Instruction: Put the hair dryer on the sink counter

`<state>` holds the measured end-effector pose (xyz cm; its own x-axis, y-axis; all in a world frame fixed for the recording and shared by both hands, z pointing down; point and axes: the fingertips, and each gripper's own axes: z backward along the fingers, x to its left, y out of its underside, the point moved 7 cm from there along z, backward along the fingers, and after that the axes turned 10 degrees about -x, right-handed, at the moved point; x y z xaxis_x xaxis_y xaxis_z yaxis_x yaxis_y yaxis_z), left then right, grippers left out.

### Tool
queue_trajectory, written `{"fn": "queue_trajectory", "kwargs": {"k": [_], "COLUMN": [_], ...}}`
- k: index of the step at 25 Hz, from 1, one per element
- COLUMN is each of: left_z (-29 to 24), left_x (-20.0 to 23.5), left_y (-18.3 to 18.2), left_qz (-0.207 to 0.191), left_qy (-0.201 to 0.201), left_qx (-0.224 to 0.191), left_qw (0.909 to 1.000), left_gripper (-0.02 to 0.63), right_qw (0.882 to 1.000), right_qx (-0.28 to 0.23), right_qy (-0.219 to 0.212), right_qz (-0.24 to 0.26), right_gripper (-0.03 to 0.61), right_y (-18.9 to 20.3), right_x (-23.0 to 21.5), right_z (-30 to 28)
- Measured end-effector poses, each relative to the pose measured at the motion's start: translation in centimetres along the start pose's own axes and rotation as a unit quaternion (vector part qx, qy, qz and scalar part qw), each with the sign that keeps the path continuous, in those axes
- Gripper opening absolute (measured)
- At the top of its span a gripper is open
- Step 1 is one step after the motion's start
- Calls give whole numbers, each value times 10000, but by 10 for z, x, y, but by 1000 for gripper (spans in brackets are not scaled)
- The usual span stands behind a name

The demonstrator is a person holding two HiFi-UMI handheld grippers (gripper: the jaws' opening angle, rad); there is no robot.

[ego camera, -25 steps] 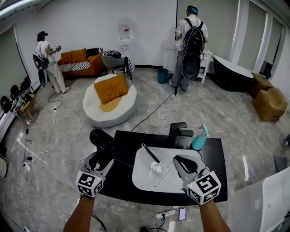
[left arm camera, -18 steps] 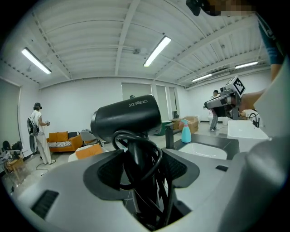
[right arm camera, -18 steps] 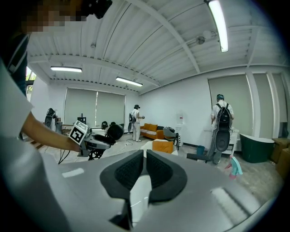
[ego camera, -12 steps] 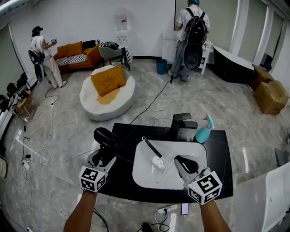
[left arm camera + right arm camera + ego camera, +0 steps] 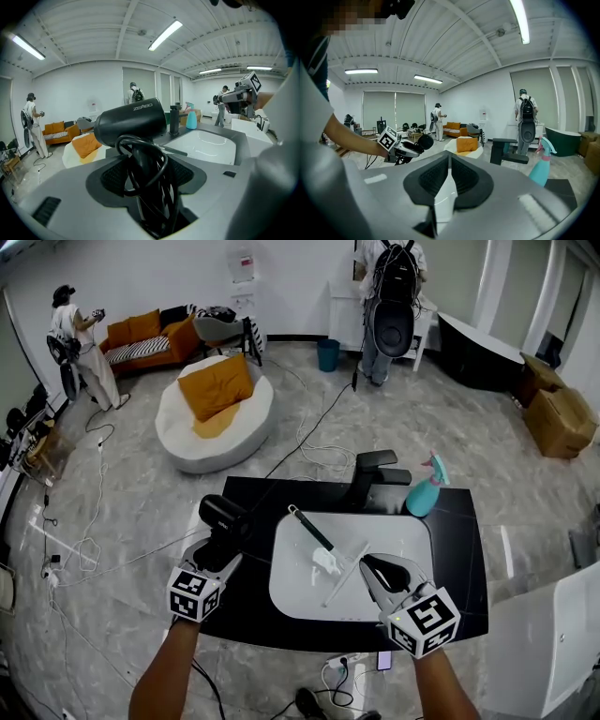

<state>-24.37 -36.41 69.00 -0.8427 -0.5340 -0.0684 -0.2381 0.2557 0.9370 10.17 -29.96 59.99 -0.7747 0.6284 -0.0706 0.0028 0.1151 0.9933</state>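
A black hair dryer (image 5: 221, 517) with its cord wrapped round the handle hangs over the left edge of the black sink counter (image 5: 459, 559). My left gripper (image 5: 217, 549) is shut on the handle. In the left gripper view the hair dryer (image 5: 131, 123) fills the middle, and the left gripper (image 5: 145, 178) clamps the cord-wrapped handle. My right gripper (image 5: 375, 570) hovers over the right part of the white basin (image 5: 300, 592), shut and empty. In its own view the right gripper (image 5: 449, 176) has its pads together.
A black faucet (image 5: 370, 474) and a teal spray bottle (image 5: 424, 488) stand at the counter's back. A brush (image 5: 314, 538) lies in the basin. A white beanbag (image 5: 214, 409), floor cables, cardboard boxes (image 5: 562, 418) and two people (image 5: 392, 296) lie beyond.
My left gripper has carried the hair dryer a little closer over the counter's left edge. The right gripper stays shut over the basin. The head view has tilted down.
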Motion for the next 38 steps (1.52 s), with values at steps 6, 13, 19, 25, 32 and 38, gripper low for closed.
{"fn": "queue_trajectory", "kwargs": {"k": [6,13,19,25,32,38], "left_z": [-18,-35,-48,-56,-54,-36], "left_x": [1,1,0,-5,-17,-18], "left_y": [22,32,37,39,41,33], "left_qz": [76,88,113,-24,-375,-420], "left_qy": [104,237,298,331,345,225], "left_qx": [477,866,1357,1628,1737,1551], "left_qw": [9988,9959,9902,9861,9835,9868], "left_gripper": [259,259,259,253,241,250], "right_qw": [9999,9997,9995,9995,9996,9997], "right_qx": [72,154,214,215,169,192], "right_qy": [23,64,83,107,82,58], "right_qz": [-81,-164,-229,-200,-189,-128], "right_gripper": [31,31,31,31,31,31], "right_y": [15,29,35,28,15,2], "right_x": [-6,-12,-13,-17,-12,-6], "right_z": [-4,-5,-3,2,10,26]}}
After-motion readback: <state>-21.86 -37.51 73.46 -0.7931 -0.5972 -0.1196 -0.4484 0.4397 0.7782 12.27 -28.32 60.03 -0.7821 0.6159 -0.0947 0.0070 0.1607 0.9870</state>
